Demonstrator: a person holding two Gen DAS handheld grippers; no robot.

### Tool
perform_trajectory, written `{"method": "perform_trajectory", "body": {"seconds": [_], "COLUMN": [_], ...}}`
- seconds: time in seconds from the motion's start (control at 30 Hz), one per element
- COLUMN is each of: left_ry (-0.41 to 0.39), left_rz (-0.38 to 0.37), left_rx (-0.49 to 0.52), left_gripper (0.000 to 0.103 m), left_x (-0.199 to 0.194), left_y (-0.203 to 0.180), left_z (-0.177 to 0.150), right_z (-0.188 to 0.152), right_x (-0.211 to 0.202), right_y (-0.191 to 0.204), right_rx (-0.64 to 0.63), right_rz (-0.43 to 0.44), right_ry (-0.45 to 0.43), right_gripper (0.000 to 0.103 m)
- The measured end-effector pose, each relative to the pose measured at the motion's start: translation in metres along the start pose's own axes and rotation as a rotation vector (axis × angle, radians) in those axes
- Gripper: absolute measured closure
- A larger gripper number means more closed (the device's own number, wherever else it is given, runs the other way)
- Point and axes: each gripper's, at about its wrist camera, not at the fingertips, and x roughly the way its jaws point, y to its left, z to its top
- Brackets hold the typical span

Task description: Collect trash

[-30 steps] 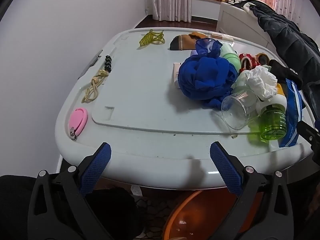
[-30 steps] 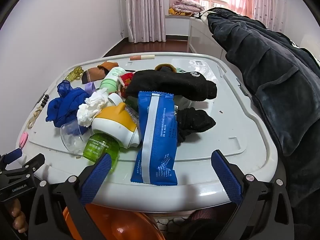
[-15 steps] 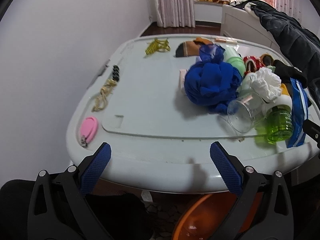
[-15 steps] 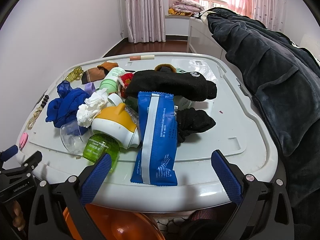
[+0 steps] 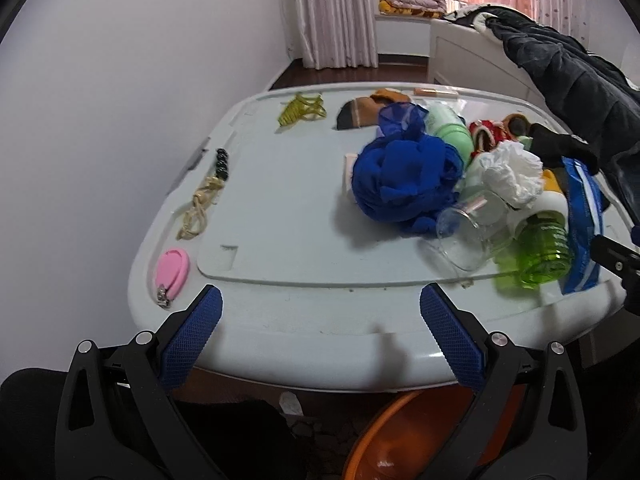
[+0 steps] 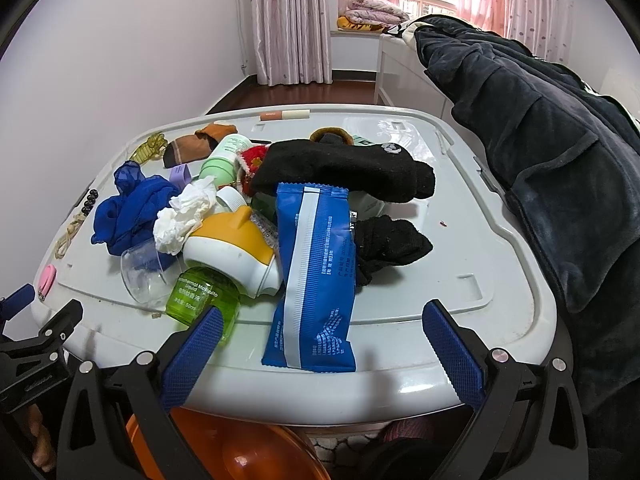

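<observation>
A white storage-bin lid [image 6: 460,216] carries a heap of clutter; the blue wrapper [image 6: 316,280] lies at its near edge, crumpled tissue [image 6: 184,216] left of it. Both the left gripper [image 5: 320,312] and right gripper [image 6: 320,328] hover spread and empty.

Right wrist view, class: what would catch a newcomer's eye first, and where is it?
The long blue packet stands out first, lying lengthwise at the near middle of the white lid, its far end by the black socks. To its left sits a jumble: crumpled white tissue, an orange-and-white bottle and a green bottle. Below the lid's near edge shows an orange bin.
</observation>
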Motion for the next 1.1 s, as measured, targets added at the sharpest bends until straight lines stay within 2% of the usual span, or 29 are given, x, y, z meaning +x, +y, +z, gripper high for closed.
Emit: {"method": "perform_trajectory", "body": {"seconds": [0.2,0.5,0.77,1.1], "left_ry": [-0.001,0.006,0.031,0.032], "left_rz": [-0.005,-0.034,-0.017,-0.030], "left_rx": [-0.052,-0.068,-0.072,-0.079], "left_gripper": [0.006,0.006,0.006,0.006], "left_x": [0.000,0.001,0.005,0.004], "left_y": [0.010,0.010,0.011,0.014], "left_z": [0.003,0.004,0.001,0.001], "right_z": [0.001,0.001,0.001,0.001], "right_x": [0.000,0.000,0.000,0.000], "right_y": [0.000,0.000,0.000,0.000], "right_rx": [0.000,0.001,0.009,0.009], "right_rz": [0.001,0.002,0.014,0.015], "right_ry": [-0.002,-0.001,-0.003,-0.001], "right_gripper": [0.004,0.004,0.004,0.004]}}
